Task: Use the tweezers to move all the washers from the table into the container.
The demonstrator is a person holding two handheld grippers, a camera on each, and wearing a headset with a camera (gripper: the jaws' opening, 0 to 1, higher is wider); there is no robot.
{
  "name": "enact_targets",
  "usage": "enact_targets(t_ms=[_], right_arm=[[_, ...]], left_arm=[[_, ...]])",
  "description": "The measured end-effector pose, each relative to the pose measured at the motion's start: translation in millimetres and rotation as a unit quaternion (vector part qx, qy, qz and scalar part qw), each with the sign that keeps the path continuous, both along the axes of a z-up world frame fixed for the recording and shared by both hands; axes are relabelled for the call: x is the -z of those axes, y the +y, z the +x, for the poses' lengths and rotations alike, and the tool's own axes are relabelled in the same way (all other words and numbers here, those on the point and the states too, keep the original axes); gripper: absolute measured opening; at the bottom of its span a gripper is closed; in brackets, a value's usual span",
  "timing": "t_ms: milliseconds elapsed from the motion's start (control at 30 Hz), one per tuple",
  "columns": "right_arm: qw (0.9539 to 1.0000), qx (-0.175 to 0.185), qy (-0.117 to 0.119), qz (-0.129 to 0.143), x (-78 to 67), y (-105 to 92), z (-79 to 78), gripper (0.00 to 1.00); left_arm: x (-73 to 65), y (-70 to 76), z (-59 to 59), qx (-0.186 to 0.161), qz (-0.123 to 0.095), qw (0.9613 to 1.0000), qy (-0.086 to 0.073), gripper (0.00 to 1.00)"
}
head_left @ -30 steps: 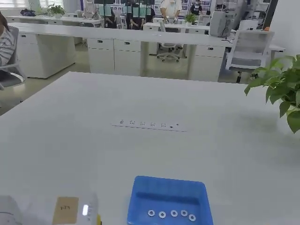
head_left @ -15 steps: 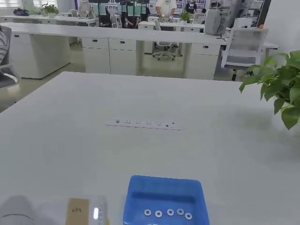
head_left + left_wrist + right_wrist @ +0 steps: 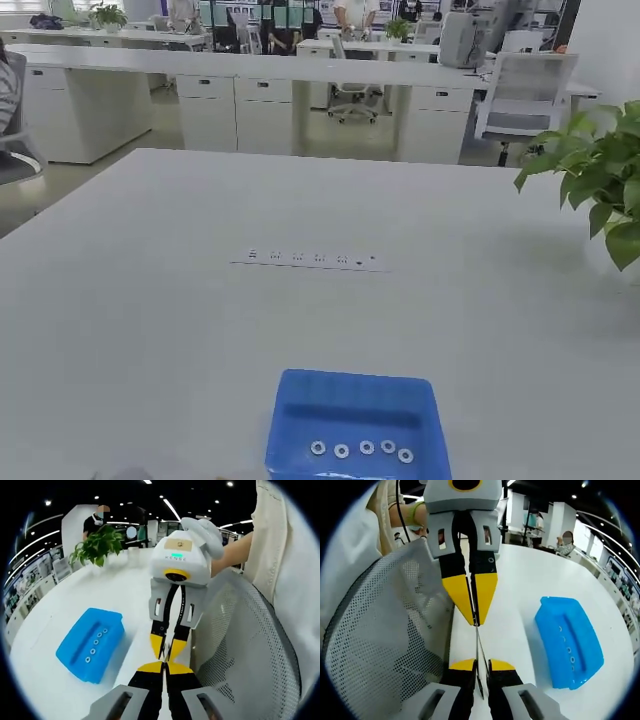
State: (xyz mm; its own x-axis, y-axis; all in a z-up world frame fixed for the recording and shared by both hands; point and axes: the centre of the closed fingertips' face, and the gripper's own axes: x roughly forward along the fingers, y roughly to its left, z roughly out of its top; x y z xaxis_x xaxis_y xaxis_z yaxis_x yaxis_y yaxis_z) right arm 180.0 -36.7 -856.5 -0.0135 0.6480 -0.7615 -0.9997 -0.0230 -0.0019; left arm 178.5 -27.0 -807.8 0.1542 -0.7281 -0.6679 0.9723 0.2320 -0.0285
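The blue container (image 3: 350,398) stands at the near edge of the white table, with several washers (image 3: 366,448) lying in a row inside it. It also lies left of the jaws in the left gripper view (image 3: 75,650) and right of them in the right gripper view (image 3: 582,652). My right gripper (image 3: 477,664) is shut on thin metal tweezers (image 3: 478,647). The left gripper (image 3: 474,621) faces it tip to tip, jaws shut, meeting the tweezers' far end. Both grippers hover at the table's front edge: left gripper (image 3: 165,666), right gripper (image 3: 167,650).
A power strip (image 3: 305,259) lies mid-table and a potted plant (image 3: 595,175) stands at the right edge. A mesh chair back (image 3: 240,645) and a person's pale sleeve (image 3: 280,555) sit close behind the grippers. Desks and people are far off.
The head camera has shifted slightly. The white gripper box at the bottom left of the head view has dropped out of frame. Container and washers have not moved.
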Motion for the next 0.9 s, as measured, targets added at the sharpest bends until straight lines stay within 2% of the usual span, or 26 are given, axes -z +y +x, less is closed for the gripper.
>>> enact_targets(t_ms=[67,167,200,233,333,433,500,633,700,800,900], right_arm=[[1.0000,0.007,0.006,0.002,1.6,1.4,1.0,0.06],[0.9997,0.018,0.014,0.012,1.4,5.0,0.9,0.08],[0.9994,0.023,0.020,0.017,1.1,5.8,0.0,0.11],[0.9990,0.032,0.023,0.021,0.4,5.2,0.9,0.13],[0.9982,0.047,0.020,0.031,-3.3,0.3,3.7,0.25],[0.9938,0.091,0.026,0.060,-15.3,-10.9,8.6,0.30],[0.9908,0.110,0.016,0.078,-25.2,-20.2,11.2,0.34],[0.9857,0.140,-0.011,0.092,-38.6,-42.9,17.8,0.47],[0.9808,0.165,-0.033,0.098,-47.4,-57.8,25.0,0.52],[0.9698,0.201,-0.037,0.133,-61.0,-72.5,31.7,0.62],[0.9540,0.245,-0.053,0.164,-71.9,-89.9,40.6,0.72]], left_arm=[[3.0,3.3,1.6,-0.004,0.002,1.0000,0.008,0.00],[14.3,10.7,1.4,0.006,0.031,0.9995,0.008,0.00],[17.5,12.8,1.2,0.012,0.040,0.9991,0.006,0.00],[19.3,12.5,0.8,0.014,0.040,0.9991,0.008,0.00],[28.7,17.6,3.8,0.020,0.056,0.9981,0.016,0.00],[37.6,20.8,6.8,0.035,0.079,0.9960,0.021,0.00],[43.6,22.7,9.0,0.041,0.094,0.9945,0.023,0.00],[50.7,24.3,13.0,0.047,0.109,0.9926,0.023,0.00],[53.1,24.6,14.1,0.046,0.114,0.9921,0.026,0.00],[59.9,28.1,14.0,0.059,0.140,0.9881,0.025,0.00],[63.8,28.3,14.1,0.064,0.149,0.9864,0.028,0.00]])
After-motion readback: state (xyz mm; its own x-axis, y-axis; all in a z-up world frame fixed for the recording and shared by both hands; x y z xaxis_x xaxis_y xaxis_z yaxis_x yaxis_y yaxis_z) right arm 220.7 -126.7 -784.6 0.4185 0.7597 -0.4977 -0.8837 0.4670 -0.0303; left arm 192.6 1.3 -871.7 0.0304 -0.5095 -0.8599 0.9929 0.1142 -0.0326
